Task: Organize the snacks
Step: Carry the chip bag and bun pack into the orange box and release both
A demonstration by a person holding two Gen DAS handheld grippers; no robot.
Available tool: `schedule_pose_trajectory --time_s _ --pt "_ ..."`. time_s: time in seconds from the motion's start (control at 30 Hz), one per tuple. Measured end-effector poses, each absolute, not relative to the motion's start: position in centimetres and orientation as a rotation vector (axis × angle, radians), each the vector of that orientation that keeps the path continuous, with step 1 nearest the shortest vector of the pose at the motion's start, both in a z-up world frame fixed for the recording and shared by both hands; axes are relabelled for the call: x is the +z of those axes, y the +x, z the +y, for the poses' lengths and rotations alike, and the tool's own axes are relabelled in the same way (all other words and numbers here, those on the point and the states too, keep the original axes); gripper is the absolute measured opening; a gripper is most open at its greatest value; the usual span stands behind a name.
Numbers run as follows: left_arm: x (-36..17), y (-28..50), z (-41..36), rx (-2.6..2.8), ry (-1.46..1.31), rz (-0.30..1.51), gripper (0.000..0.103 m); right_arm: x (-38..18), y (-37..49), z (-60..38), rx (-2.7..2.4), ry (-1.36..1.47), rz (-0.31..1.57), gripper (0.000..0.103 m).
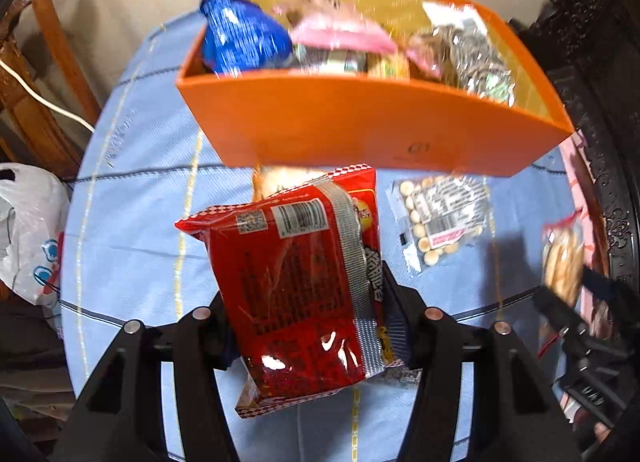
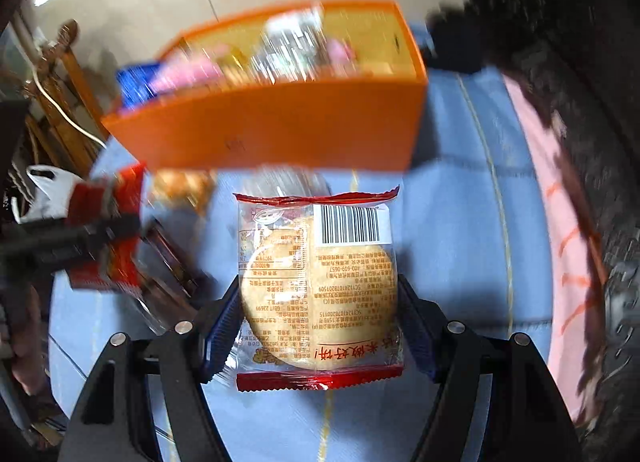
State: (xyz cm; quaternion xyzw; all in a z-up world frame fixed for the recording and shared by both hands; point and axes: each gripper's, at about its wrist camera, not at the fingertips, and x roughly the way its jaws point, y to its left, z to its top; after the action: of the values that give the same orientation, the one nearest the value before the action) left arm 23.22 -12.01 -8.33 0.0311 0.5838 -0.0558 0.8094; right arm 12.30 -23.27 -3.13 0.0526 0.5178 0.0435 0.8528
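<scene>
Two handheld grippers are each carrying a snack above a table covered in a pale blue checked cloth (image 1: 132, 166), and an orange box (image 1: 360, 118), already part full of packets, is the landmark for everything here.

The left gripper (image 1: 316, 314) is pinching a red foil packet (image 1: 296, 290) between its jaws, just in front of the box's near wall and below its rim. The packet is hanging tilted, with most of its length sticking out past the pads towards the box.

The right gripper (image 2: 320, 322) is clamping a clear-wrapped round biscuit (image 2: 316, 294) from both sides, also in front of the box's near wall, off towards the box's right end.

A small clear bag of round biscuits (image 1: 436, 222) is lying on the cloth just in front of the box, and another golden-brown snack (image 1: 280, 178) is lying against the foot of the near wall.

Judging the risks: the red packet looks slippery and puffy, so it could be sliding or twisting out of the pinch on the way over the wall. Its free end could be catching on the rim if it is not raised high enough. The round biscuit may crack if it is squeezed harder. The box is crowded, so new packets could be spilling over the edge. The two grippers are close together and could be bumping one another at the box.
</scene>
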Motion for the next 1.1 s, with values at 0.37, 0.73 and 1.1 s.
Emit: schedule_pose_trajectory --time_s 0.37,0.73,1.1 --pt "0.3 24.5 -9.8 -0.142 0.07 1.066 0.055 3.9 19.0 -24.0 0.139 0.097 0.909 0.073" --pt "-1.0 35.0 -11.2 -0.106 0.076 1.066 0.055 1.3 31.3 -26.7 0.052 0.141 0.945 0.073" --pt "-6.5 39.5 -12.7 -0.102 0.081 1.146 0.071 -4.6 35.5 -28.6 0.031 0.266 1.014 0.076"
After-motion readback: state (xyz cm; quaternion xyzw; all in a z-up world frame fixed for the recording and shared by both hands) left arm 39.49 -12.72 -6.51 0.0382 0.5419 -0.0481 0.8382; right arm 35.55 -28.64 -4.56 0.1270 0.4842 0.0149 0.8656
